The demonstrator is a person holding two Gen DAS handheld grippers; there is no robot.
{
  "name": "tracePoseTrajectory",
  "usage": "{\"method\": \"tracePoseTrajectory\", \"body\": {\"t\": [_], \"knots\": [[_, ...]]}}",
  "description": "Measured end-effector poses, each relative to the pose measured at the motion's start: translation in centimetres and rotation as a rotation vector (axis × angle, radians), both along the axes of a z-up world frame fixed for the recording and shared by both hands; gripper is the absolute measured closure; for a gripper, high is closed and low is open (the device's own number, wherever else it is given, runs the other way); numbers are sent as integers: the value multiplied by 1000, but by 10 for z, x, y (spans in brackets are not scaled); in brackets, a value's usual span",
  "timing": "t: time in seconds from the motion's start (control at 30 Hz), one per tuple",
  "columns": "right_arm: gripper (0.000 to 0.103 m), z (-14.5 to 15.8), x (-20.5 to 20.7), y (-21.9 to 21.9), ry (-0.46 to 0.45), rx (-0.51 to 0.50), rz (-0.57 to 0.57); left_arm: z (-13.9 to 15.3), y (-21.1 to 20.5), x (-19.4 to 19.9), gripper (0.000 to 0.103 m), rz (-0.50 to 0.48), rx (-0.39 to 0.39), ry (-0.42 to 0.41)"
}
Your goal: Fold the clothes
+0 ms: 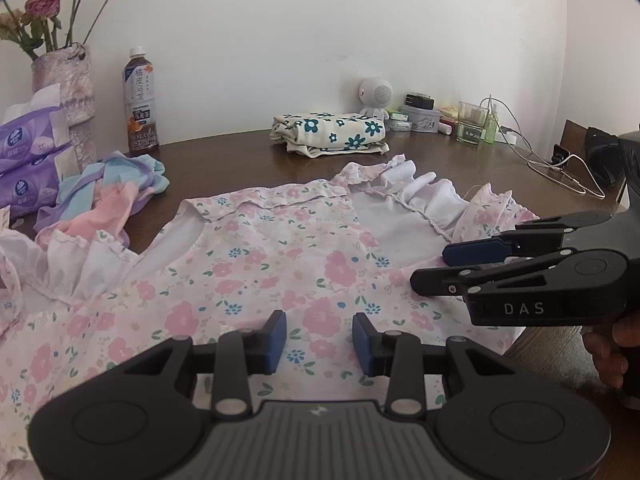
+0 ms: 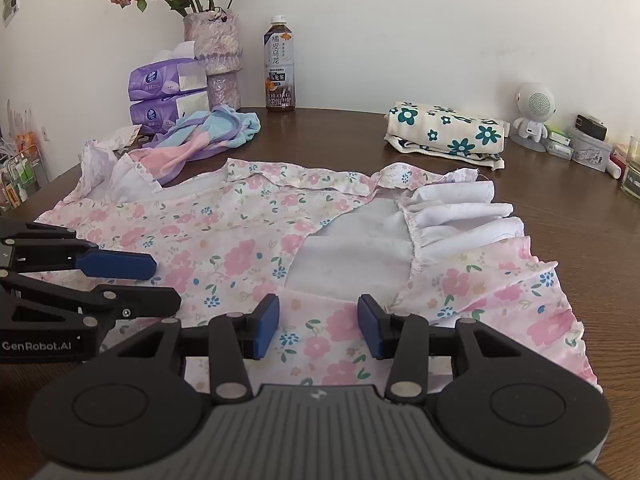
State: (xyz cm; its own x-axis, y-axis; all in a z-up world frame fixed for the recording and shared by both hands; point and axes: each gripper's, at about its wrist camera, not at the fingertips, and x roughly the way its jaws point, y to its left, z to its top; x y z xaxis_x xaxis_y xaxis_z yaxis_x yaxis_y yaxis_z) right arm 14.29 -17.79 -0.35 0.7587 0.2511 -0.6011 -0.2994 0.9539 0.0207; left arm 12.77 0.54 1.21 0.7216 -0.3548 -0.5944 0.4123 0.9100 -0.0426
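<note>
Thin floral dress (image 2: 248, 248) lies flat, white ruffles crumpled; both grippers, left gripper (image 1: 319, 340) and right gripper (image 2: 318, 326), hover above it, jaws wide (empty). Beyond the dress, a vase (image 2: 218, 60) holds dried roses.

A home: my wooden table (image 2: 340, 128) carries a vase of roses (image 2: 212, 52), tissue packs (image 2: 168, 92), a tea bottle (image 2: 280, 68) and laundry.

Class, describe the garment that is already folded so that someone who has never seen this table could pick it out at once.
Start at the brown table and look to its far edge by the white wall. Beside the small white robot figure lies the folded cloth, a neat cream bundle. Its bold teal flowers set it apart from the spread pink floral dress and the crumpled pastel garment.
</note>
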Motion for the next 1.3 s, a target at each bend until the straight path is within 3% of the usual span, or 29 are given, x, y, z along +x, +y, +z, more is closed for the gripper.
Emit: {"method": "tracePoseTrajectory", "body": {"t": [0.83, 0.97, 1.1, 1.2, 1.3], "knots": [[58, 1, -4, -1, -6, -21, 0, 2, 72, -5, 74, 192, -124, 24], [58, 0, -4, -1, -6, -21, 0, 6, 81, -13, 75, 191, -175, -19], [58, 0, -4, -1, -5, -19, 0, 13, 79, -25, 71, 185, -174, -101], [58, 1, -4, -1, -5, -19, 0, 18, 77, -36, 54, 179, -171, -162], [57, 1, -4, 0, -8, -27, -4, 19, 75, -44, 52, 141, -173, -169]]}}
